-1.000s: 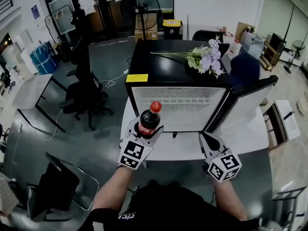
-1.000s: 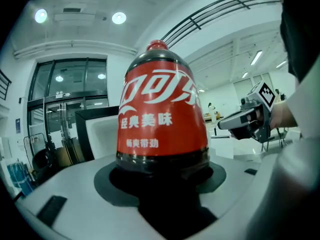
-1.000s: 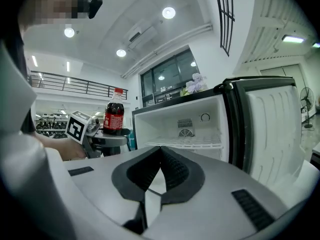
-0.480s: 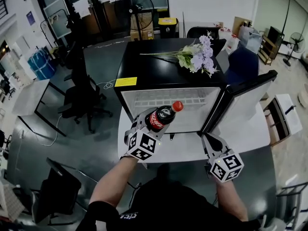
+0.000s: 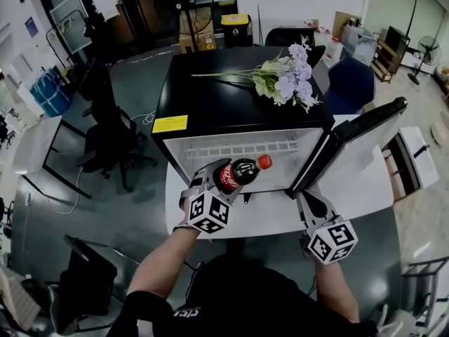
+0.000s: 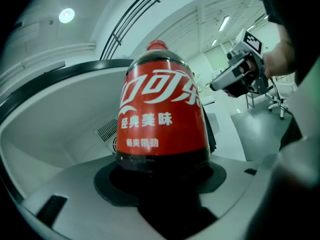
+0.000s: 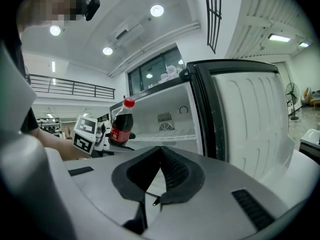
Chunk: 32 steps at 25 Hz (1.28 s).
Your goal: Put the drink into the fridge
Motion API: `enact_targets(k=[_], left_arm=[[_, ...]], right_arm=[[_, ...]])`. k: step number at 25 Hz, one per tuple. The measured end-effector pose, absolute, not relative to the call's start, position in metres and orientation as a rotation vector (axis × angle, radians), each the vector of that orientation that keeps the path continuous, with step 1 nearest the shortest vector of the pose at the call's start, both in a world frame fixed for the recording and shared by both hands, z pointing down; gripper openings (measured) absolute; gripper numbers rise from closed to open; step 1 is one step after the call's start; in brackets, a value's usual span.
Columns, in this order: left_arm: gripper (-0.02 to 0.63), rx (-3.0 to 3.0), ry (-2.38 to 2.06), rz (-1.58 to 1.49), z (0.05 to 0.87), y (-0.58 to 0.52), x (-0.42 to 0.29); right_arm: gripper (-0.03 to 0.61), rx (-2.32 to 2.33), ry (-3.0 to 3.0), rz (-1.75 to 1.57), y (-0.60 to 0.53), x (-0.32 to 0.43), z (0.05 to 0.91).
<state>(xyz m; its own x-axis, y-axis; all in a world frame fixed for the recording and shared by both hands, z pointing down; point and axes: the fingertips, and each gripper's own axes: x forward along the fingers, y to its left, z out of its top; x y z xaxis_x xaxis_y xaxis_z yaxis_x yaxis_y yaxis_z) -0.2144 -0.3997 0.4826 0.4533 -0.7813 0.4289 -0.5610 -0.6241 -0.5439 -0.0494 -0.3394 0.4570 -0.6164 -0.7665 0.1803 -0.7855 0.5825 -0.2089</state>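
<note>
Bottle [image 6: 159, 109] base — unseen behind jaws

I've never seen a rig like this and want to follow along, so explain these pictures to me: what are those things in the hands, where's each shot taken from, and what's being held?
No robot: a person holds a two-jaw tool in each hand. One picture looks down from a camera on their head; the other two come from cameras riding on each tool. The left tool grips a cola bottle, tilted, in front of the open fridge on a white table. The right tool is shut and empty. Purple flowers lie on the fridge's top.
</note>
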Motion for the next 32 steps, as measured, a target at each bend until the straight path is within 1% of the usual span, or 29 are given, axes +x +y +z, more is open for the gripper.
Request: enact_targets(k=[12,20,32], left_arm=[[0.284,-2.321,1.003,-1.158,0.546,-0.410,-0.200],[0.284,-2.337,0.872,-1.273,0.606,-0.427,-0.185],[0.284,-2.273,0.742,-1.476,0.674,-0.454,-0.190]], right_arm=[[0.014,1.341,-2.688,0.509,-0.331,-0.034,0.491],[0.012,1.464,-2.622,0.569,-0.316,-0.001,0.524],[0.012,1.566,-2.504,0.616,-0.302,0.034,0.544]])
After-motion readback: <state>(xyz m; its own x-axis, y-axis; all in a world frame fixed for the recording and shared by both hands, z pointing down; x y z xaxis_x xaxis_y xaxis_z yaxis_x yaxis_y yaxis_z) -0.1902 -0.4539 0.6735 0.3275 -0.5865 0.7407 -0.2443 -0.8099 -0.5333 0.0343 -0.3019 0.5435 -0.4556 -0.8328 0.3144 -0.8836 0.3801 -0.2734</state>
